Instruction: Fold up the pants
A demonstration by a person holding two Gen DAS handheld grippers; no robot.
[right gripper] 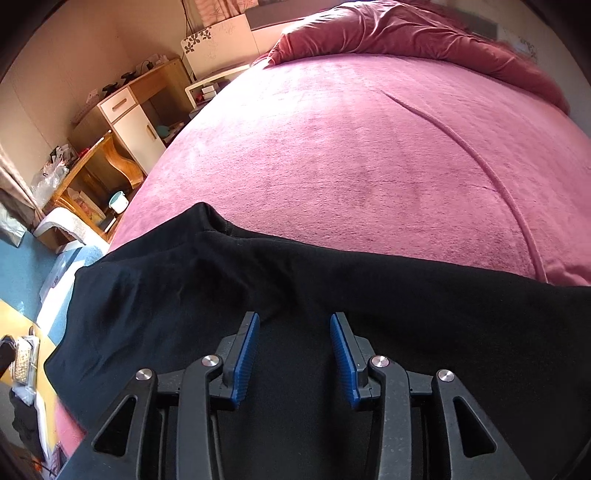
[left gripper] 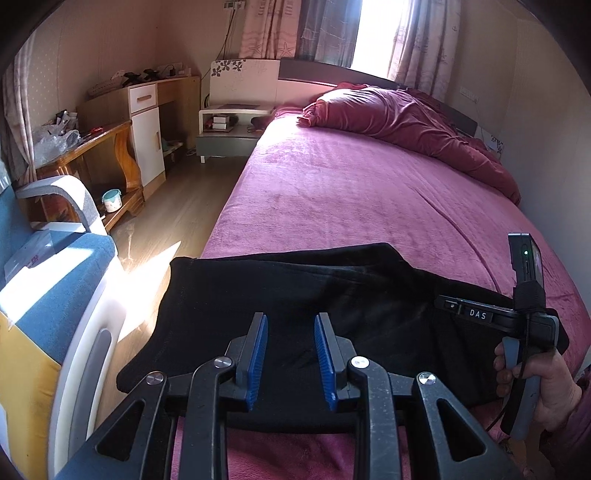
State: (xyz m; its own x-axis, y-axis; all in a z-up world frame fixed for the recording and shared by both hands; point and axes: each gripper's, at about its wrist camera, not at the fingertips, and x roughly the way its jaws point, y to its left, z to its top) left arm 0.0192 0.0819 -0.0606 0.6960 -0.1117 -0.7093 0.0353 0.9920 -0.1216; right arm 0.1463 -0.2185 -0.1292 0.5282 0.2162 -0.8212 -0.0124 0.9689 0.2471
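Black pants [left gripper: 295,295] were laid across the near edge of the pink bed [left gripper: 351,192], at 6 o'clock. Left gripper [left gripper: 290,356] and right gripper [right gripper: 294,356] were held parted, empty. The limp, light cloth was judged best pinched at a hem.

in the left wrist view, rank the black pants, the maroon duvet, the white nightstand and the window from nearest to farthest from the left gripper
1. Black pants, right under the open left gripper, at the bed's near edge.
2. Maroon duvet, bunched at the head of the bed, right side.
3. White nightstand, left of the bed's head; too close to the duvet to call firmly.
4. Window, on the back wall.
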